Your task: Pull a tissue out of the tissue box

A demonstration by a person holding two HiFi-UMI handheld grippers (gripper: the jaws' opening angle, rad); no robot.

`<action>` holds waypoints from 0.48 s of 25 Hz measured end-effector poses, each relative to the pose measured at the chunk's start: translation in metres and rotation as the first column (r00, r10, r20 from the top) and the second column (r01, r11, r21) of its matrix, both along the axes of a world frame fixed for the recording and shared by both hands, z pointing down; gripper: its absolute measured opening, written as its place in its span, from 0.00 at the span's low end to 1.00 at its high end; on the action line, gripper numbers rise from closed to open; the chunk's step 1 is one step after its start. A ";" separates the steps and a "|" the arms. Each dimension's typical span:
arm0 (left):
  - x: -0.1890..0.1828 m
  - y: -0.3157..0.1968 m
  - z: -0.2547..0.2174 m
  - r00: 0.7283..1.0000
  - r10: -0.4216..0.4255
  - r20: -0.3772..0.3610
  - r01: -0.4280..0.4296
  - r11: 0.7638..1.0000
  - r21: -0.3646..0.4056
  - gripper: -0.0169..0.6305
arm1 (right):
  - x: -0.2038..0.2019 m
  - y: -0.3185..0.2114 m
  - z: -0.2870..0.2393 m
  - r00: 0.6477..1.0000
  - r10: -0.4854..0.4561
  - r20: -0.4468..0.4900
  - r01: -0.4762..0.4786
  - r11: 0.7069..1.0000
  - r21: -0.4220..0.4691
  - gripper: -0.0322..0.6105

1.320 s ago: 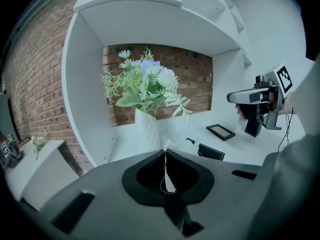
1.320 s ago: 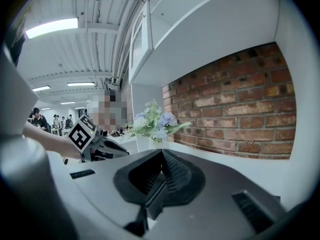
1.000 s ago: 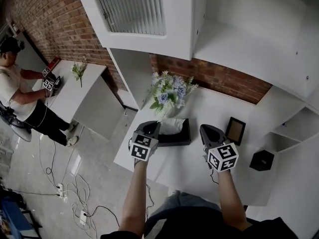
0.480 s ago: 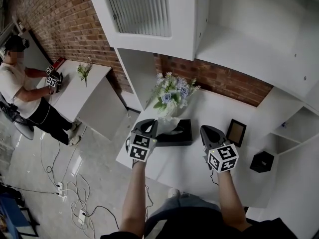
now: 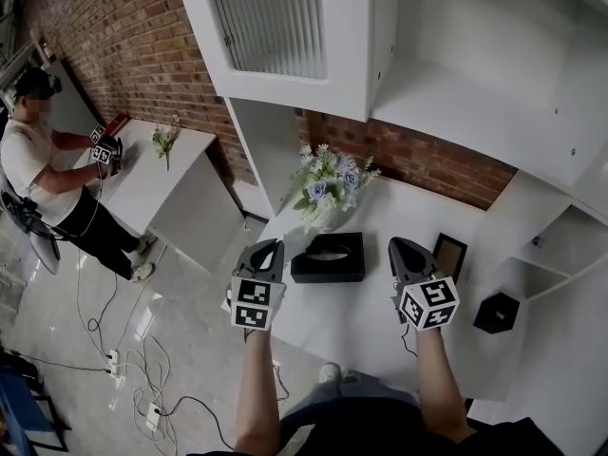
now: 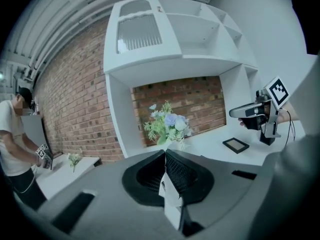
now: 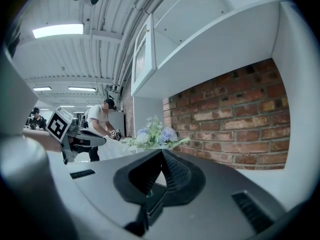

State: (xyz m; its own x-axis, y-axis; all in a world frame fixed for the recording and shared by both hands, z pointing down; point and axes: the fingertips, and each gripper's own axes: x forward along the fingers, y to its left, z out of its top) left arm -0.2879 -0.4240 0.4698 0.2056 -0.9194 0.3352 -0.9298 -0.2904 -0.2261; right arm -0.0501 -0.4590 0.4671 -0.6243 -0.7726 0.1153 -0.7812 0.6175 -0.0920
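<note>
Tissue box (image 5: 329,257) sat black on the white counter (image 5: 370,331) in head view, between the two claws and touching neither. L claw (image 5: 272,246) was off the box's left end, R claw (image 5: 397,245) off its right end. No sheet showed strung from box to L claw, so the pull was prob. done and the sheet free. The slot (image 5: 329,252) showed only a pale patch.

L claw view: jaws were pressed together on a tissue (image 6: 168,191), a small folded white wad pinched deep btw them w/ a bit poking out. To finish well, keep the pinch firm and carry the sheet up and away from the box w/o twisting, since a thin sheet would likely tear or slip if jerked. If a next sheet dragged along, R claw could steady the box.

R claw view: jaws were closed tip to tip, nothing held.

Around: flowers (image 5: 330,183) stood just behind the box, the nearest hazard for a swinging L claw. Frame (image 5: 448,254) stood just right of R claw. A small black item (image 5: 498,310) sat further right, well apart. Cabinet (image 5: 285,36) hung over the counter's back and would limit lift room. A person (image 5: 43,169) worked at a second counter (image 5: 142,174) far left, out of the way.
</note>
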 end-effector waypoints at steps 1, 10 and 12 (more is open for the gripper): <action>-0.003 0.002 -0.005 1.000 -0.010 0.002 0.010 1.000 0.013 0.04 | 0.001 0.000 -0.002 1.000 0.006 0.003 -0.006 1.000 0.006 0.05; -0.022 0.018 -0.035 0.997 -0.073 -0.021 0.074 0.995 0.066 0.04 | 0.007 -0.002 -0.040 0.998 0.035 0.048 -0.039 0.996 0.081 0.05; -0.025 0.020 -0.042 0.997 -0.076 -0.025 0.078 0.993 0.090 0.04 | 0.008 -0.002 -0.048 0.998 0.040 0.058 -0.046 0.994 0.098 0.05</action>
State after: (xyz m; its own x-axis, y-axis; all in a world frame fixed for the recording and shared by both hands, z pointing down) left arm -0.3127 -0.4039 0.4282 0.1392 -0.9594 0.2455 -0.9535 -0.1968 -0.2282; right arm -0.0420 -0.4607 0.4191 -0.5937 -0.8047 0.0021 -0.8024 0.5919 -0.0760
